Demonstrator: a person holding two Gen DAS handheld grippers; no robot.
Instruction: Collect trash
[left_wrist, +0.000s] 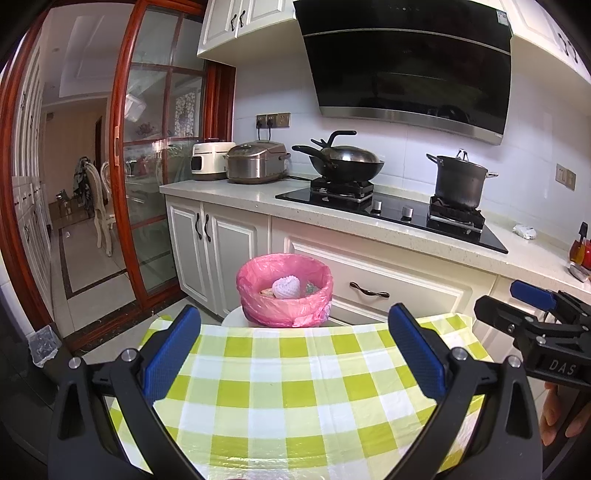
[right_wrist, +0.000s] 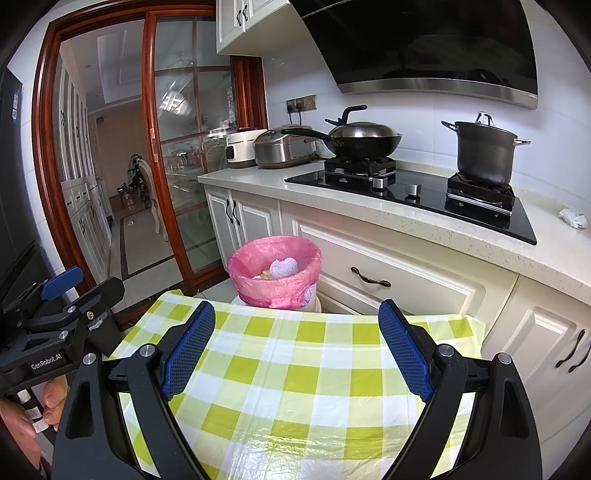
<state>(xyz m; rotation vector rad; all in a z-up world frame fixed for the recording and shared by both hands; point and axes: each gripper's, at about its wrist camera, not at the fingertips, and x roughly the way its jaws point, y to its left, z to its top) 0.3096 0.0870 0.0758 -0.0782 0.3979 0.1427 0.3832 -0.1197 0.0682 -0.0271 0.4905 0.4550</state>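
We hold both grippers spread and empty over the checked tablecloth (right_wrist: 295, 369) — left gripper (left_wrist: 295, 354), right gripper (right_wrist: 295, 350). The pink-lined bin (right_wrist: 274, 273) stands just beyond the cloth's far edge; crumpled paper (right_wrist: 573, 218) lies on the counter right of the bin — nearer our right gripper.

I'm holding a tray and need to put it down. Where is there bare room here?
The checked tablecloth is bare between both open grippers, up to the pink-lined bin at its far edge. The counter has a free strip before the cookers. The hob is crowded with wok and pot.
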